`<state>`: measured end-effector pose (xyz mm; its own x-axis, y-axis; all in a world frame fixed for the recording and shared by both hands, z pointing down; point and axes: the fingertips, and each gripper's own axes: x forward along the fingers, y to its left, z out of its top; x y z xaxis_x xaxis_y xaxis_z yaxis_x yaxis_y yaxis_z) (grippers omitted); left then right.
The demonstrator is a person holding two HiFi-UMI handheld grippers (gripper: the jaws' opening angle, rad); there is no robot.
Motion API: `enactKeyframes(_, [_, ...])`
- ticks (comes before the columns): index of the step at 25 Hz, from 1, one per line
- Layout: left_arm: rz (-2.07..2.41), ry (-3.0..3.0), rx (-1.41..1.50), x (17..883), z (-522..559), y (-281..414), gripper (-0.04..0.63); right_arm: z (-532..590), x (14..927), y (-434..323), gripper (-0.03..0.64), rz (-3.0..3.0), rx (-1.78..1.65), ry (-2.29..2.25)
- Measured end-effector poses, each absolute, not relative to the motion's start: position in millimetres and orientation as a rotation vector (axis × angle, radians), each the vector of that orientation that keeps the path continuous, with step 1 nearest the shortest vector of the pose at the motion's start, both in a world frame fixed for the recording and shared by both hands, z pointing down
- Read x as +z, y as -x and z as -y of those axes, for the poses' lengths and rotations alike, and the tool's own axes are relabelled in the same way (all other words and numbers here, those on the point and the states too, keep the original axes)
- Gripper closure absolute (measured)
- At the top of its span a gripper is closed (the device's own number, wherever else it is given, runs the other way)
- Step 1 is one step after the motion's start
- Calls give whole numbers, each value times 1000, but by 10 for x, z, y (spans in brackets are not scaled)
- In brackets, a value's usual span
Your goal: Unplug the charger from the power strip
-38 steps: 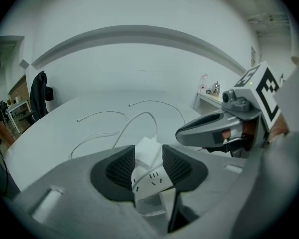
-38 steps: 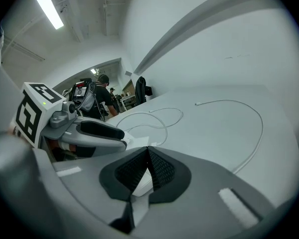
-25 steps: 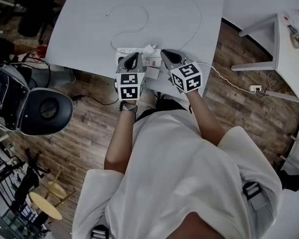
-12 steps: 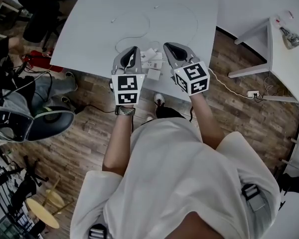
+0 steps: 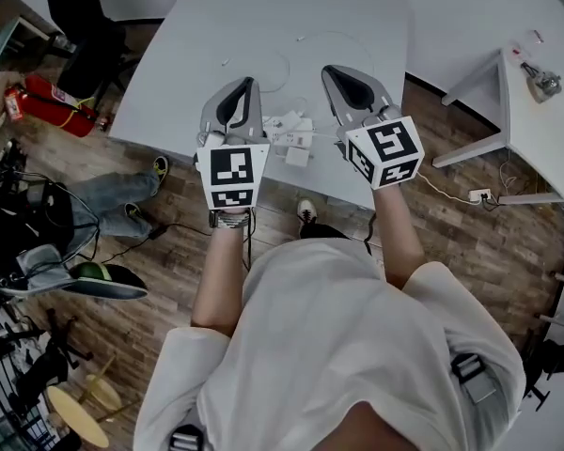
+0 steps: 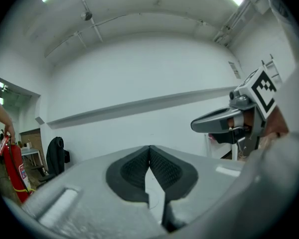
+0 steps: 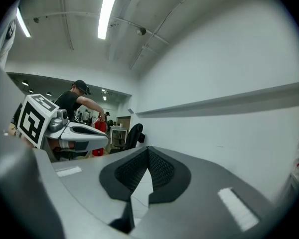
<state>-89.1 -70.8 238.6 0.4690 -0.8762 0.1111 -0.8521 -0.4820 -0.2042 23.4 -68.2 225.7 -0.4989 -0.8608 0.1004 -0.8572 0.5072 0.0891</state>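
Charger (image 5: 298, 156) by power strip (image 5: 284, 123) — between closed left tool (image 5: 247, 83), right tool (image 5: 330, 69)

White shirt (image 5: 338, 346), seemingly a wristwatch (image 5: 230, 219)

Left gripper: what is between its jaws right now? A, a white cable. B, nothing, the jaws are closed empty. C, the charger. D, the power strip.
B: its own view shows the left gripper with its pads touching at the tips and nothing between them.
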Motion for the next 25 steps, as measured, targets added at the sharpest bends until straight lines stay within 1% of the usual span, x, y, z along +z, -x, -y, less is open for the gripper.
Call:
enactKeyframes(7, [-1517,2552,-263,2069,744,941,591,704,1870,-129,615,2646,-149,-1489])
enactKeyframes(25, [-1472,2575,-248,2000,753,931,591,732,1830,-65,615,2647,-151,-1487])
